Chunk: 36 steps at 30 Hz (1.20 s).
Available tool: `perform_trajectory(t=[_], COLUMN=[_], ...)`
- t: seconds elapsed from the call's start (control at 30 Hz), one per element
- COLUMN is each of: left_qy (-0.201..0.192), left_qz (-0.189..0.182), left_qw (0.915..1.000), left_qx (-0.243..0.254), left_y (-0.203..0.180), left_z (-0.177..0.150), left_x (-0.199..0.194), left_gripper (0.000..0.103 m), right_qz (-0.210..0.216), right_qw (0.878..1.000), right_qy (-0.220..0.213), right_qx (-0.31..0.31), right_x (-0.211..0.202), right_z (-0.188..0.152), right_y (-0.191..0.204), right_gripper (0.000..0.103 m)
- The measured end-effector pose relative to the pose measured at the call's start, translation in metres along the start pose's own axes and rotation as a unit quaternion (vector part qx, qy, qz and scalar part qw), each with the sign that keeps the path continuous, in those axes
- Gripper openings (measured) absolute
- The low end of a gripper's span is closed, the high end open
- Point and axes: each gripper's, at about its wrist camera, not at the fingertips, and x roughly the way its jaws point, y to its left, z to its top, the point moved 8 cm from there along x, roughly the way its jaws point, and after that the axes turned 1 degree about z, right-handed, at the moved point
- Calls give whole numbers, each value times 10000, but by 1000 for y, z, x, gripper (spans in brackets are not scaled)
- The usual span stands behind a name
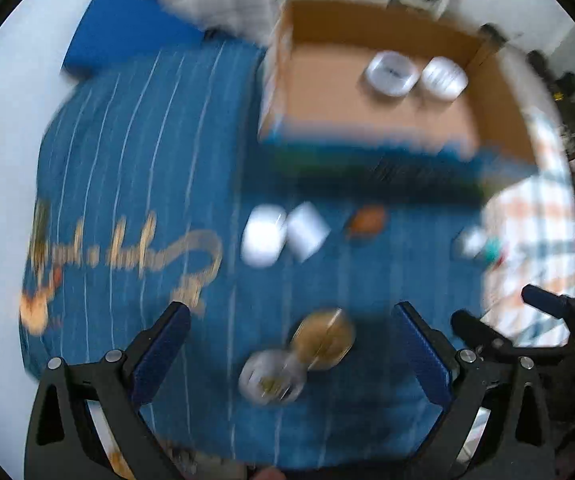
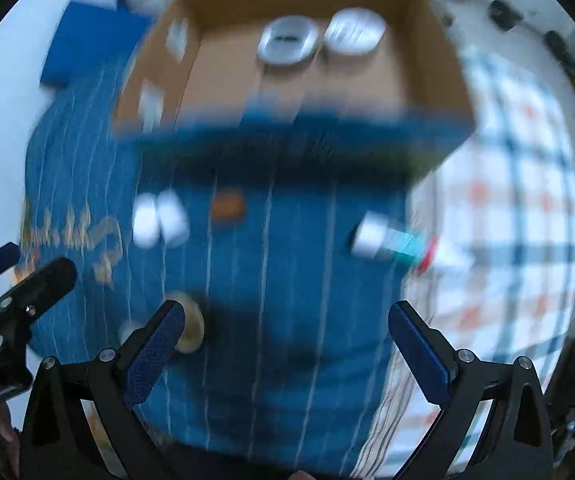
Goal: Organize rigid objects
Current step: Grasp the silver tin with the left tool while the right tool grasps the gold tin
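Both grippers, left (image 1: pixel 291 344) and right (image 2: pixel 287 340), spread wide, holding nothing. Round clear-and-gold lidded jar (image 1: pixel 299 354) lies on blue striped cloth (image 1: pixel 135 152) between left fingers; descend centred, clamp, lift to brown cardboard box (image 1: pixel 503 120).

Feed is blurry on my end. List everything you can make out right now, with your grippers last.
cardboard box: 1, brown, far end of the blue cloth
white containers: 2, inside the box, side by side
white items: 2, mid-cloth, adjacent
orange item: 1, near the box front
white and teal bottle: 1, lying at the cloth's right edge
clear jar with tan lid: 1, nearest, on its side
blue cloth: 1, striped
checked cloth: 1, right
left gripper: open
right gripper: open
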Motion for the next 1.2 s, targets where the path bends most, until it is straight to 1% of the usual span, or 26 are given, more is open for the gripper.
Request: perform_trajectory(t=[0.07,0.13,0.17,0.23,0.3,0.37,0.4,0.43,0.47,0.5,0.53,0.63,0.7,0.8,0.87,0.9,1.0,1.03,1.07,1.1,1.13,1.2], left_qy=[454,712,803,984,1132,1276,1325,1346,1348,1344,1337,1205,1204,1259,1275,1264,1342,1379,1410,1399,1357,1299], left_qz=[-12,-104,-149,-296,-275,-313,-262,-230,-227,-284,-385,-199,-118,-224,-261,-273,-334,-373,-379,-327,-255,-208], left_qw=[9988,9966,9955,9930,9914,9901,9898,9899,9901,9900,9895,9911,9897,9842,9824,9821,9795,9785,9779,9787,9801,9827], left_qx=[-193,-401,-484,-578,-598,-504,-448,-372,-325,-332,-403,-538,-770,-1226,-1338,-1371,-1463,-1491,-1496,-1467,-1425,-1301], left_y=[16,22,22,22,21,15,13,10,8,7,8,26,45,73,82,83,92,95,97,96,93,77], left_z=[-33,-56,-62,-71,-77,-80,-81,-82,-82,-82,-83,-84,-87,-88,-84,-83,-82,-83,-85,-86,-85,-96], left_x=[33,59,69,90,107,125,132,138,143,145,145,143,145,148,149,149,155,159,161,162,161,159], left_gripper=[102,101,101,101,101,101,101,98,83,71,70,70,70,70,70,70,70,70,69,69,69,69], right_qz=[92,63,65,-7,-77,-49,-47,-32,-5,20,31,176,286,427,498,463,270,229,226,94,-9,27], right_qw=[9995,9986,9983,9978,9975,9973,9972,9971,9970,9969,9968,9965,9959,9938,9921,9914,9897,9891,9902,9911,9912,9917], right_qy=[283,511,573,664,696,719,732,739,759,783,795,817,861,1012,1135,1201,1396,1448,1367,1308,1290,1255], right_qx=[-40,-101,-88,-60,19,107,139,158,149,111,82,-7,-61,-155,-196,-219,-181,-152,-157,-232,-304,-289], right_x=[29,55,64,79,88,92,92,92,93,93,93,95,98,112,124,132,150,154,153,150,147,142], right_z=[-21,-37,-43,-51,-55,-59,-61,-62,-61,-61,-61,-59,-55,-52,-51,-51,-54,-55,-53,-53,-53,-54], right_y=[11,19,22,22,18,14,12,13,14,17,21,40,58,87,104,111,117,115,114,113,110,100], right_gripper=[103,101,98,96,94,94,94,94,94,94,94,94,94,94,94,94,87,88,85,75,70,69])
